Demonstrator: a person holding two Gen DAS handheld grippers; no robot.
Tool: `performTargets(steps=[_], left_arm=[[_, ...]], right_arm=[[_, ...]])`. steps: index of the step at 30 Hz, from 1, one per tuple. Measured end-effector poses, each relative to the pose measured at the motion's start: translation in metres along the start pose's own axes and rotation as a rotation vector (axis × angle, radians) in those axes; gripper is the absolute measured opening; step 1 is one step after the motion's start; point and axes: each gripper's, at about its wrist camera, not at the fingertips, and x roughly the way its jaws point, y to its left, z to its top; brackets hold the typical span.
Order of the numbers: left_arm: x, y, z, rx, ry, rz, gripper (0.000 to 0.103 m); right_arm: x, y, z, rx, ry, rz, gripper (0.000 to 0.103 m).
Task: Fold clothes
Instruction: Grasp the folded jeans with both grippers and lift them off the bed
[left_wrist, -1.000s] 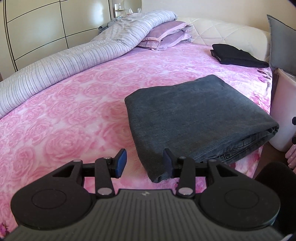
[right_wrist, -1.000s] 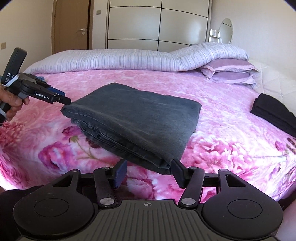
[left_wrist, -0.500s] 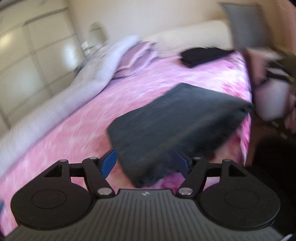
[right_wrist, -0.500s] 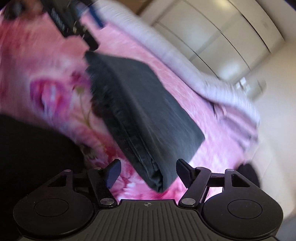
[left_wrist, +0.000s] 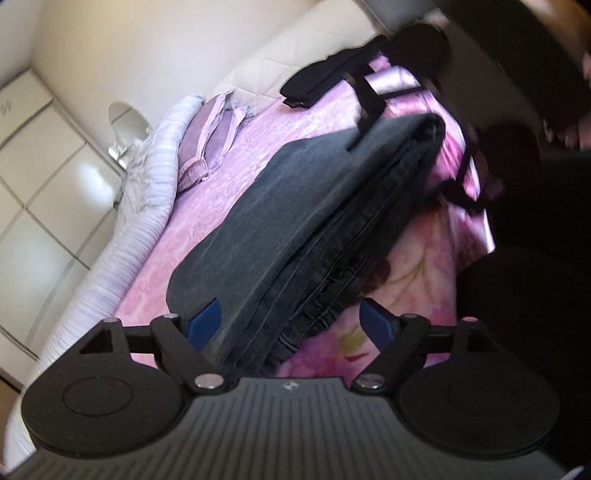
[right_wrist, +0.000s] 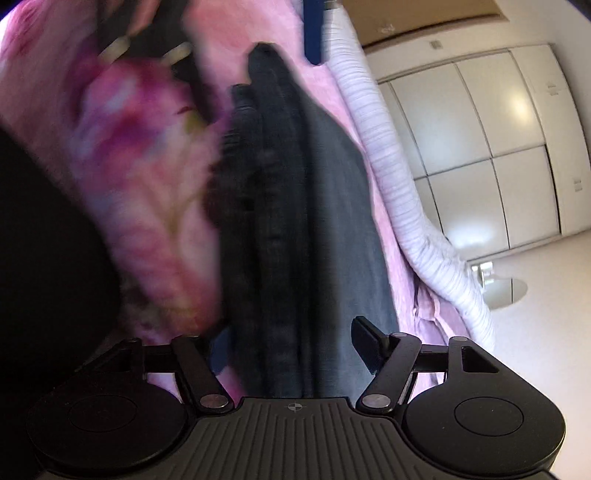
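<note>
Grey folded jeans (left_wrist: 295, 206) lying on the pink floral bed (left_wrist: 236, 162), near its edge. Left claw (left_wrist: 288, 321) spreading wider, stack's corner between the blue pads (left_wrist: 205, 319), not pinched. Right claw (right_wrist: 291, 343) narrowing around the opposite end, pressing not yet evident. Black folded garment (left_wrist: 314, 83) farther back by the headboard.

Matt grey denim jeans (left_wrist: 314, 206) on plush bedspread (left_wrist: 258, 133).
</note>
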Motion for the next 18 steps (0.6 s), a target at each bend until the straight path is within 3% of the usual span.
performTargets(steps=[1,3,8,10,13,16,18], left_arm=[[0.005,-0.004,0.001,0.033,0.003,0.008,0.08],[0.016,-0.014,0.003,0.112,0.011,0.025,0.08],[0.044,-0.029,0.006,0.296,0.022,0.134,0.081],[0.056,-0.028,0.006,0.337,0.042,0.173,0.073],[0.068,-0.015,0.005,0.288,0.081,0.118,0.044],[0.071,-0.009,0.005,0.259,0.093,0.065,0.038],[0.071,-0.003,0.006,0.221,0.095,0.038,0.037]], right_arm=[[0.001,-0.01,-0.001,0.048,-0.002,0.027,0.04],[0.0,-0.027,-0.003,0.097,-0.013,0.054,0.033],[-0.008,-0.058,-0.005,0.144,-0.042,0.055,0.029],[-0.009,-0.062,-0.008,0.158,-0.043,0.055,0.029],[-0.006,-0.058,-0.016,0.164,-0.041,0.063,0.029],[-0.002,-0.041,-0.017,0.128,-0.028,0.032,0.035],[0.001,-0.03,-0.016,0.102,-0.015,0.007,0.048]])
